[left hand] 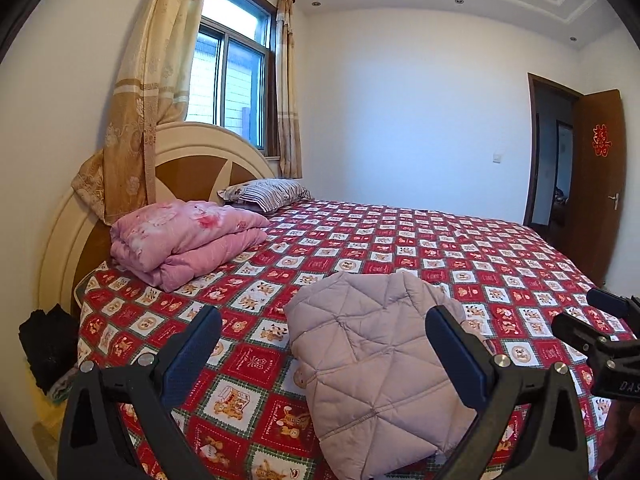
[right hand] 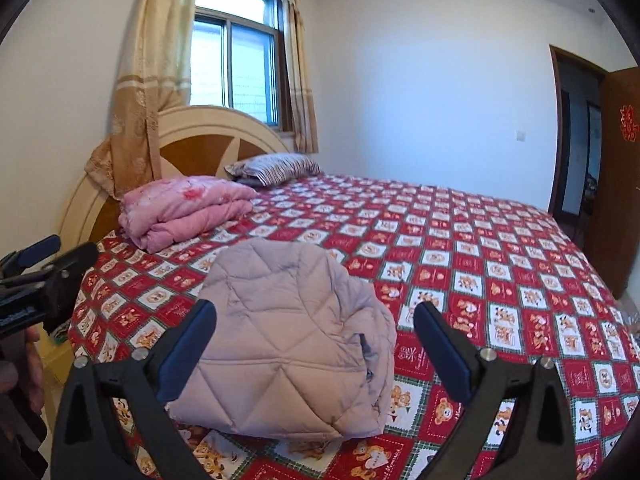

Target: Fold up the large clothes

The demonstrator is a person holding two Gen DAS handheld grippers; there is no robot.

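Left wrist view: the left claw [left hand: 324,350] is spread wide open with nothing in it — the folded quilted jacket [left hand: 368,364] just lies on the bed [left hand: 460,248] in the lower middle of the frame. A pink duvet [left hand: 188,236] sits folded at left, near the headboard [left hand: 192,160]. The right claw [left hand: 600,320] pokes in at the right edge.

Right wrist view: right claw wide open too, empty — the jacket is in the lower centre, the striped pillow [right hand: 276,168] further back.
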